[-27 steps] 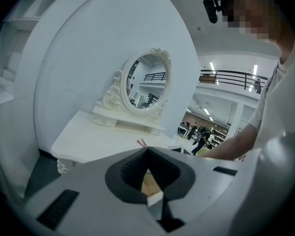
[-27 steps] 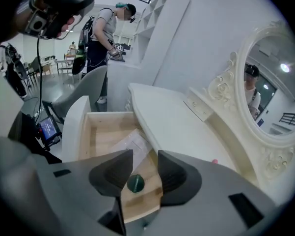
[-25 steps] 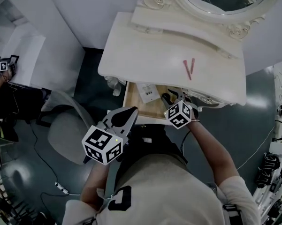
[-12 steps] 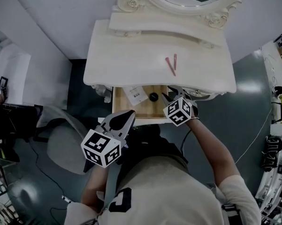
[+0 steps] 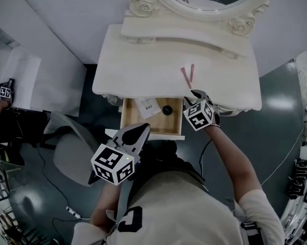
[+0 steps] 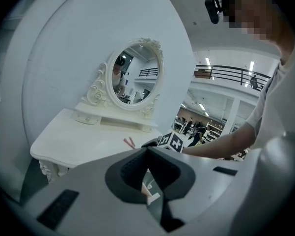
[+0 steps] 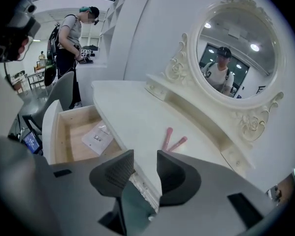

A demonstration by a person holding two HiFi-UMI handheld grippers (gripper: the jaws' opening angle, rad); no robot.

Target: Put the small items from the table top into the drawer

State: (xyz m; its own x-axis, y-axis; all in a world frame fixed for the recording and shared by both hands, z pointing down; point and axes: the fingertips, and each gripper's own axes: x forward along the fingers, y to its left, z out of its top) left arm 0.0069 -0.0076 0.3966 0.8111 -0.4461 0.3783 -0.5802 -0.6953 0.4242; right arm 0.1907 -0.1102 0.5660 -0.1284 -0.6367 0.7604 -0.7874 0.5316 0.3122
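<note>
While the table top (image 5: 143,55) and its open drawer (image 5: 128,122) sit below me, my right gripper (image 7: 145,165), jaws partly apart and empty, hovers at the table's front edge. My left gripper (image 6: 147,150) is pinched together, empty. Two pink sticks (image 5: 188,76) lie on top near the right one: probably light, stiff, rolly. I'd pinch one mid-length.
</note>
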